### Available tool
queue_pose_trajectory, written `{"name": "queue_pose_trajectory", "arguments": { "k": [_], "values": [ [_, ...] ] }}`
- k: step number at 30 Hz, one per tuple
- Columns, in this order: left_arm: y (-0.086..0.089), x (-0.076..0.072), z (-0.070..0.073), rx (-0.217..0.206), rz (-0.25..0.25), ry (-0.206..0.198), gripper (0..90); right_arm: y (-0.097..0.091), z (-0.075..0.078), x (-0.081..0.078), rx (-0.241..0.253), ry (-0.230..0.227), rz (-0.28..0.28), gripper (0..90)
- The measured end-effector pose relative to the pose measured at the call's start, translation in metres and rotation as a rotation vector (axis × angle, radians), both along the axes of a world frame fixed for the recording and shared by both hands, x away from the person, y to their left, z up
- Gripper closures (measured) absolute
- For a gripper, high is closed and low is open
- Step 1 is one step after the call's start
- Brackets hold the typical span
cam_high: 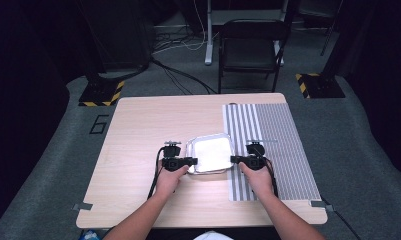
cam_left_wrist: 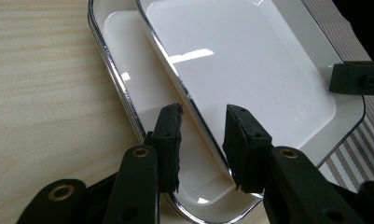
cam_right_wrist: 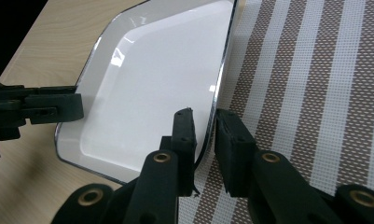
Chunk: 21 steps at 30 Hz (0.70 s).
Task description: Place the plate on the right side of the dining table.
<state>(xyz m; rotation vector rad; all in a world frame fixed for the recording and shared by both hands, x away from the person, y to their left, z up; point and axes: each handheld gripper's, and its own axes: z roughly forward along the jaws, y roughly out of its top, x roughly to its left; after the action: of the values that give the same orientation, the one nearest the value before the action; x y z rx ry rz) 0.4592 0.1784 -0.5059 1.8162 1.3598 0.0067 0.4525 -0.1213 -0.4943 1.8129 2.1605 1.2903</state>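
Now both claws pinch the top tray's [cam_high: 211, 151] opposite rims.

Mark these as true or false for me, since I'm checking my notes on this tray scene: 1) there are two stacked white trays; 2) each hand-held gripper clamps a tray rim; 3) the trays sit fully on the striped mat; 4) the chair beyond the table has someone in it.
1) True: an upper tray lies tilted inside a lower tray.
2) True: the left hand-held gripper is shut on the upper tray's rim, and the right hand-held gripper on the opposite rim.
3) False: they rest mostly on bare table, only their right edge over the striped mat.
4) False: the chair is empty.
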Motion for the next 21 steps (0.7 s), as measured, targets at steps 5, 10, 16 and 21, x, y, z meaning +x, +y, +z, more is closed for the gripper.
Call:
{"name": "queue_pose_trajectory", "arguments": {
  "k": [5, 10, 16, 21],
  "values": [
    [-0.0012, -0.0023, 0.0001, 0.002, -0.007, -0.01, 62.7, -0.002, -0.0017, 0.0, 0.007, -0.005, -0.003, 78.6],
    [-0.0009, -0.0051, -0.0001, -0.023, -0.002, -0.002, 61.7, -0.0029, -0.0026, -0.0013, 0.02, 0.007, -0.01, 78.7],
    [-0.0009, -0.0068, -0.0015, -0.03, -0.027, -0.004, 58.8, -0.0048, -0.0056, -0.0023, 0.057, 0.027, -0.009, 79.9],
    [-0.0041, -0.0091, -0.0026, -0.034, -0.044, 0.007, 60.7, -0.0047, -0.0078, -0.0047, 0.059, 0.024, -0.012, 79.7]
  ]
}}
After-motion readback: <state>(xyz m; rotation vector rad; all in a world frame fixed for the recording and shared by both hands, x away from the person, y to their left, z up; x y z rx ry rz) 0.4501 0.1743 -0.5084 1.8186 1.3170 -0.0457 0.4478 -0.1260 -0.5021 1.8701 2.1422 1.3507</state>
